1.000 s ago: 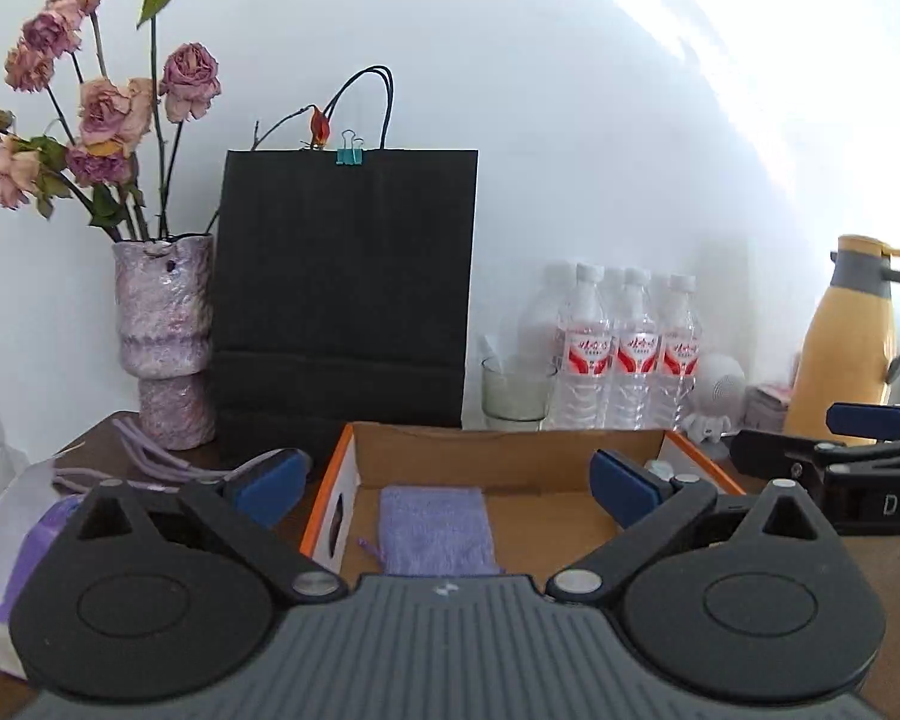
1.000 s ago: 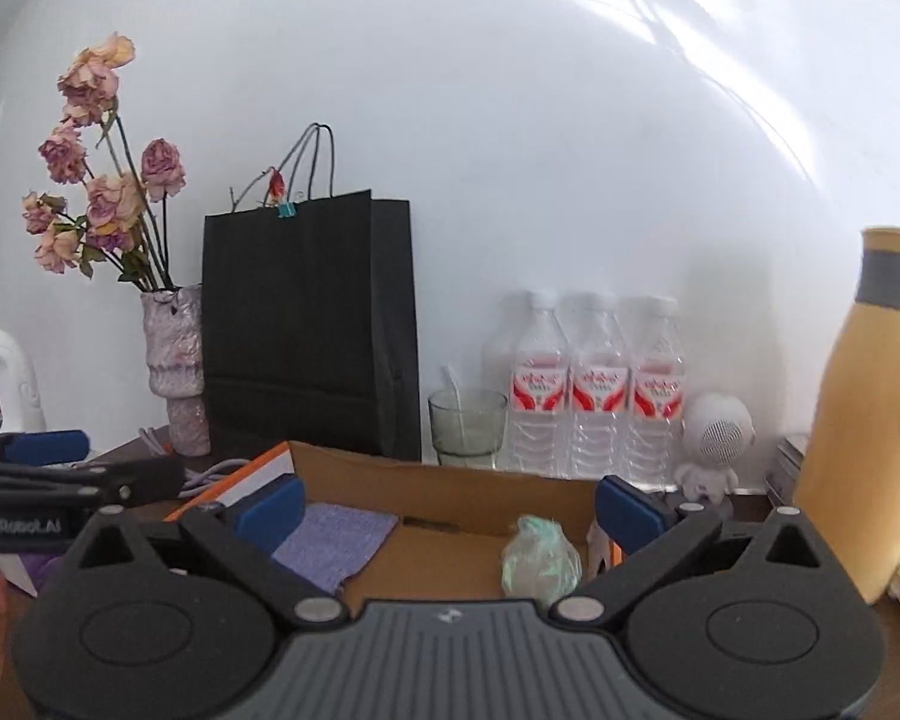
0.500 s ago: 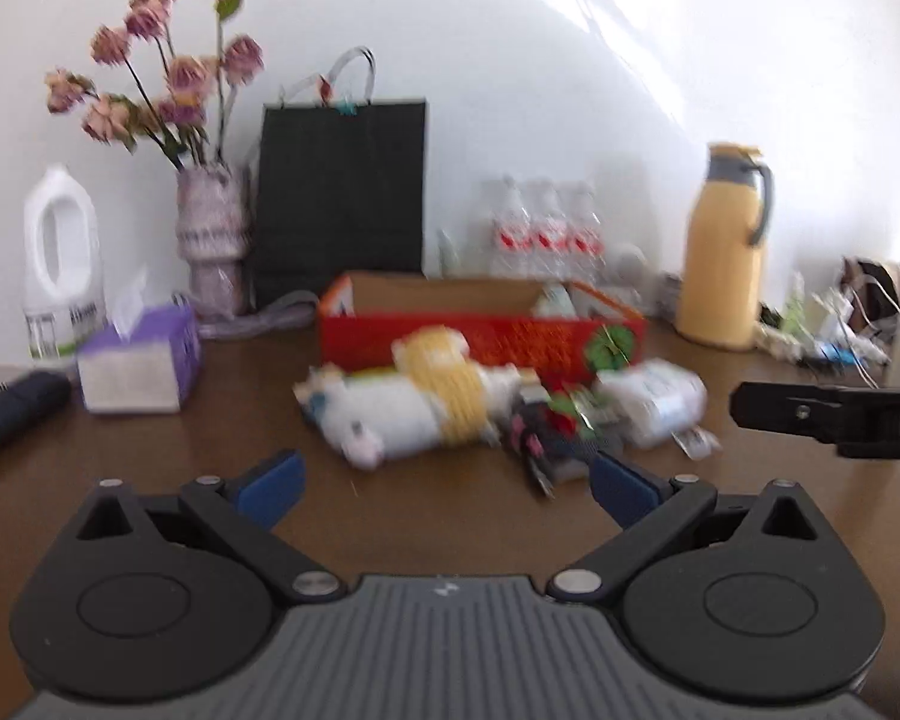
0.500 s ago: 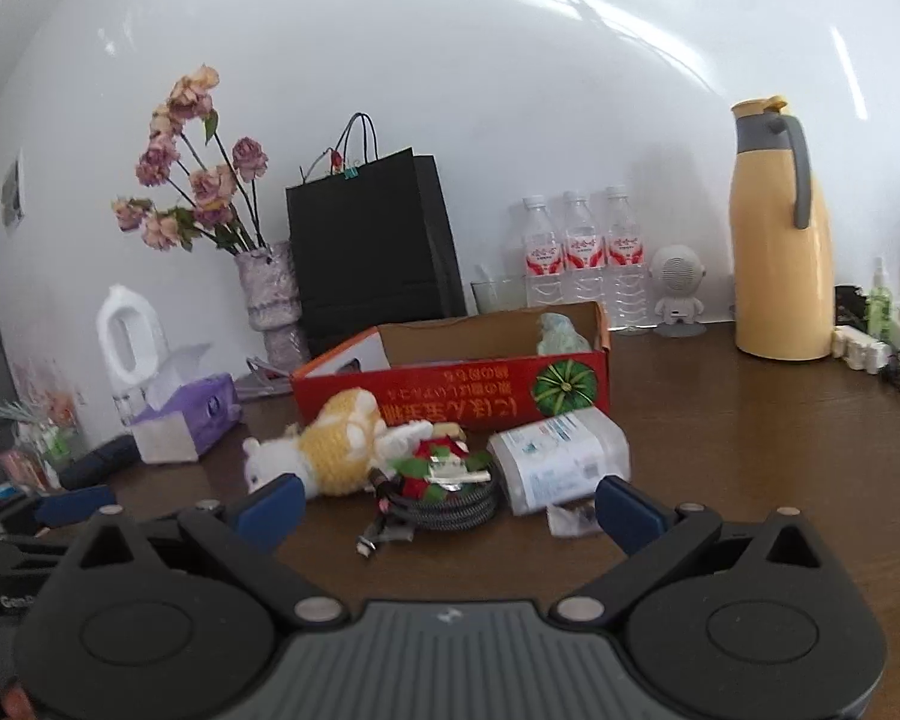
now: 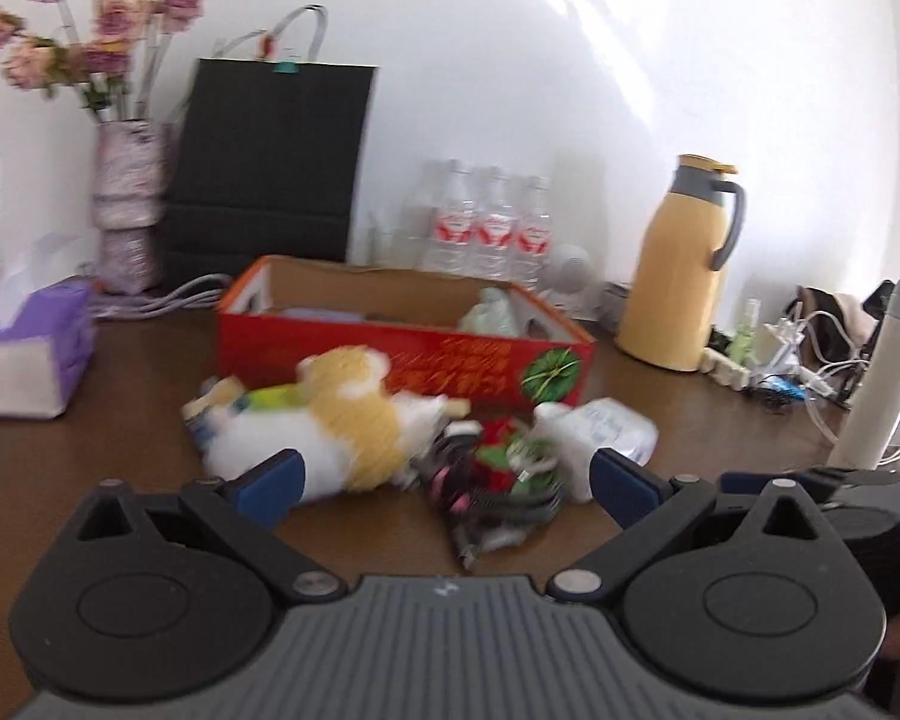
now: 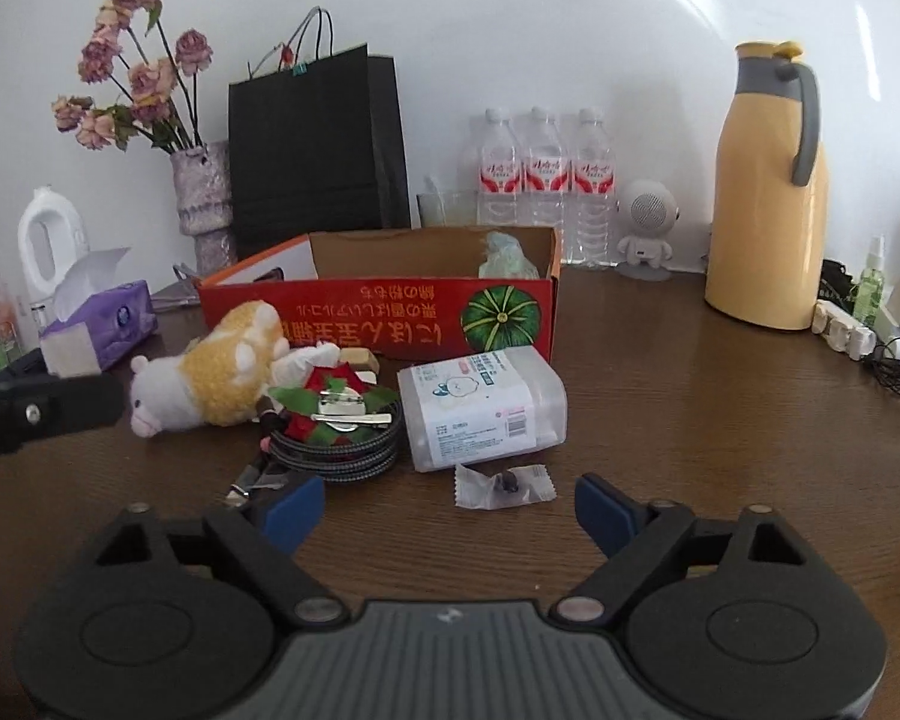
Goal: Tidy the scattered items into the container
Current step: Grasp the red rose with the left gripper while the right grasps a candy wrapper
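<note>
On a brown worktop (image 6: pixel 690 396), a red box (image 6: pixel 390 318) sits at twelve o'clock from both grippers, open at the top. Inside it, a pale green bundle (image 6: pixel 504 252) shows near the right end; in the left view a flat lilac thing is barely visible behind the front wall, too blurred to name. Judging by that, the tidying is only begun: most items lie outside, just in front of the box. A plush toy (image 6: pixel 210 381) lies on its side at about eleven o'clock from the right gripper (image 6: pixel 450 501). Next to it, a coiled cable (image 6: pixel 342 450) carries a red-and-green hair clip (image 6: pixel 336 405) on top. At twelve o'clock a clear wipes pack (image 6: pixel 486 408) lies touching the coil, and a small wrapper (image 6: pixel 504 485) rests nearest, between the spread fingers (image 6: pixel 606 510). The left gripper (image 5: pixel 444 483) also has its fingers (image 5: pixel 267 480) spread and holds nothing, aimed at the plush and cable. At least five items seem left to move.
</note>
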`<state>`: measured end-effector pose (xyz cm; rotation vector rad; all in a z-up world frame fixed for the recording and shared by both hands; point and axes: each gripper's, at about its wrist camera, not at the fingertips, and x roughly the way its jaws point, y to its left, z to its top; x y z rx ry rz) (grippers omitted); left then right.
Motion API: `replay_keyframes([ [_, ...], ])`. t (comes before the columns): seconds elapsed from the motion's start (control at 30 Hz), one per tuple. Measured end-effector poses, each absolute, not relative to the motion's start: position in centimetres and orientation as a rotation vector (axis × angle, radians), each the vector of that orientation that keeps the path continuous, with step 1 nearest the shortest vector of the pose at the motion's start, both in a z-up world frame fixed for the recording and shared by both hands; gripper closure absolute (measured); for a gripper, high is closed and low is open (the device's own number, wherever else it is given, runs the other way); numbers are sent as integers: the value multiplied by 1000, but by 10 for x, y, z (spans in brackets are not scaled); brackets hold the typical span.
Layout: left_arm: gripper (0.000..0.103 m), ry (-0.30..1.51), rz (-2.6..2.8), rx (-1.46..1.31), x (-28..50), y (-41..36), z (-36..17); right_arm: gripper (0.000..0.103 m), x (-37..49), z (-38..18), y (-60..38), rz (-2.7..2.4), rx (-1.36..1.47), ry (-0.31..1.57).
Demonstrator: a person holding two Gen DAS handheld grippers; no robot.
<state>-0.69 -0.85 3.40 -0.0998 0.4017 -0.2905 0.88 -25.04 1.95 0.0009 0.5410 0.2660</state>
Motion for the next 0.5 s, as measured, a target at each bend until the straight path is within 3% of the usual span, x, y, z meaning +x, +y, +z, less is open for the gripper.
replay_keyframes([
  [0.07,4,430,-342,-82,20,-21,35,20,28,15,-248,256,-18,560],
  [0.1,12,434,-361,-70,31,-28,36,23,36,14,-247,242,-36,564],
  [0.17,15,447,-391,-50,50,-38,34,23,46,12,-246,241,-56,565],
  [0.43,37,650,-414,-50,97,-50,0,66,59,2,-248,271,-50,650],
  [0.5,58,680,-405,-40,101,-51,-4,71,58,1,-248,262,-53,651],
])
